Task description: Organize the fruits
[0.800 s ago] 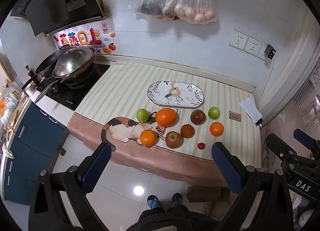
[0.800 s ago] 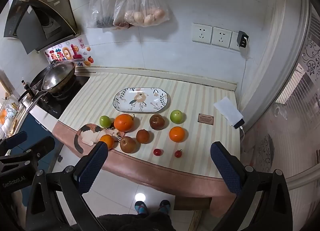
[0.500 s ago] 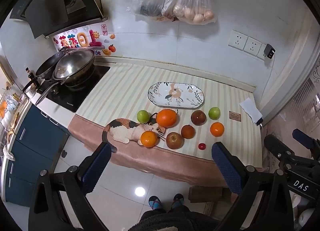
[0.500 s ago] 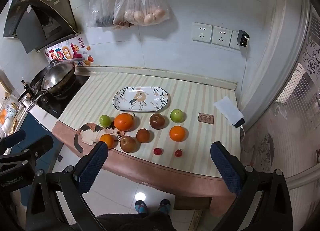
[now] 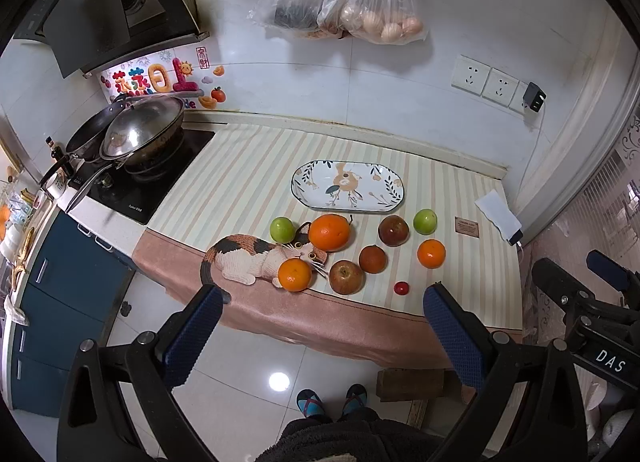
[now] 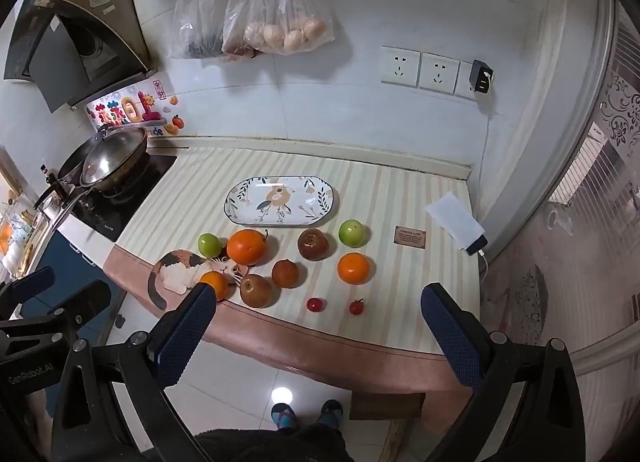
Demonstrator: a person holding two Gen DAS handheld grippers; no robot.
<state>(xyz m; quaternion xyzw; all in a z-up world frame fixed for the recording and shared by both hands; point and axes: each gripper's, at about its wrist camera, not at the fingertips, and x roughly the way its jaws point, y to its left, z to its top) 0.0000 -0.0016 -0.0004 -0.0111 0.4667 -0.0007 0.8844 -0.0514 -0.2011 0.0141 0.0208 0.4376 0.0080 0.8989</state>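
Both tools wide open and empty, well back from the counter; fruit loose at the cloth's near edge.

My left gripper (image 5: 320,312) and right gripper (image 6: 318,312) have their textured blue pads spread to the limit, nothing between them. The fruit sits in front of the glazed oval plate (image 6: 240,204), which is bare: a big waxy orange (image 6: 247,247) at 8 o'clock from it, a dull brown apple (image 6: 256,290) near the edge, two tiny glossy tomatoes (image 6: 315,304) nearest me. Everything is round and smooth, so I'd judge an off-centre pinch could squirt a piece over the striped cloth (image 6: 420,282) onto the tiled floor (image 6: 256,374).
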